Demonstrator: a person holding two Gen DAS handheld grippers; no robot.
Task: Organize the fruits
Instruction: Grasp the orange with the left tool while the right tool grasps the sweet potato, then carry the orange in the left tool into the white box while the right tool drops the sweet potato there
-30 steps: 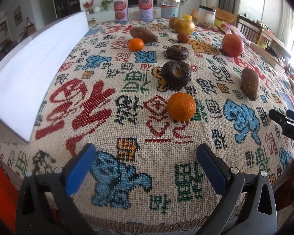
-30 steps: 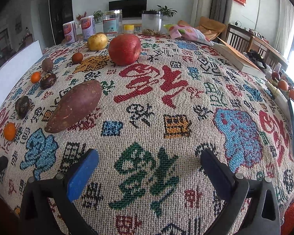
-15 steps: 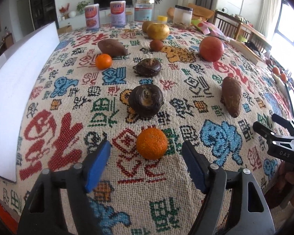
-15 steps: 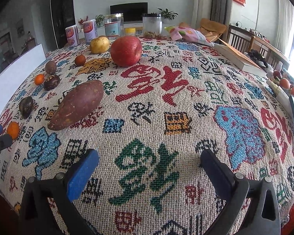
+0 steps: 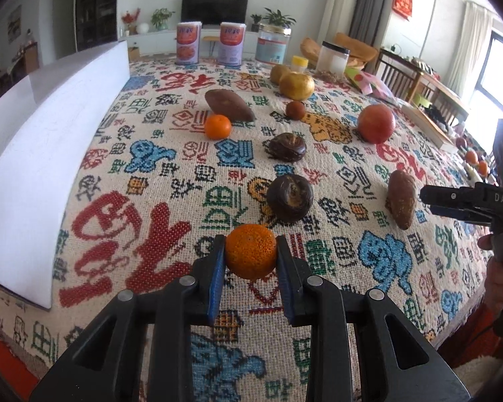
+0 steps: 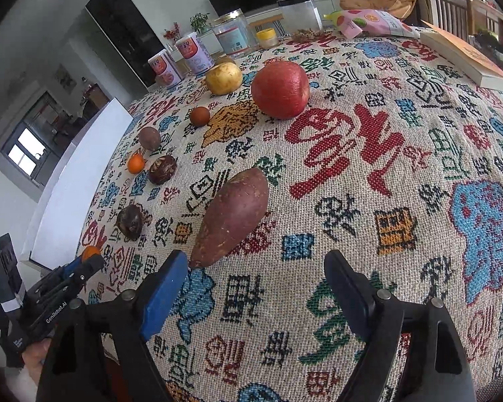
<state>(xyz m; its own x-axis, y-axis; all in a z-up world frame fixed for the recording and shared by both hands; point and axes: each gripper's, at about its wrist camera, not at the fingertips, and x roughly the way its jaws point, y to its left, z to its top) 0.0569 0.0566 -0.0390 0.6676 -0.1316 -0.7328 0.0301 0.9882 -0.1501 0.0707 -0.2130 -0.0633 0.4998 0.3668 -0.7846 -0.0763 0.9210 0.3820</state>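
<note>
On the tablecloth (image 5: 151, 174) a tangerine (image 5: 250, 251) is flanked by both pads of the left gripper (image 5: 250, 269), two mangosteens (image 5: 290, 197) are lined up behind it, and a sweet potato (image 5: 400, 197) is laid to their right.

My right hand-held gripper (image 6: 255, 278): jaws closing, nothing between them, low over the table (image 6: 402, 174) with its woven patterned cloth. Sweet potato (image 6: 233, 216): lying tilted, its near tip just beside my blue left pad. Red apple (image 6: 280, 89): beyond it, well apart. Yellow pear (image 6: 224, 78): left of the apple. Small brown fruit (image 6: 200, 116): near the pear. Two dark round fruits (image 6: 162, 169) (image 6: 130, 221): in a line at left. Small orange (image 6: 136, 163): beside the farther dark one. My left hand-held gripper (image 6: 92, 259): lower left, shut on another orange (image 6: 90, 252). White board (image 6: 84, 174): along the left edge. Book (image 6: 466, 57): far right. Jars (image 6: 233, 35): at the back.
</note>
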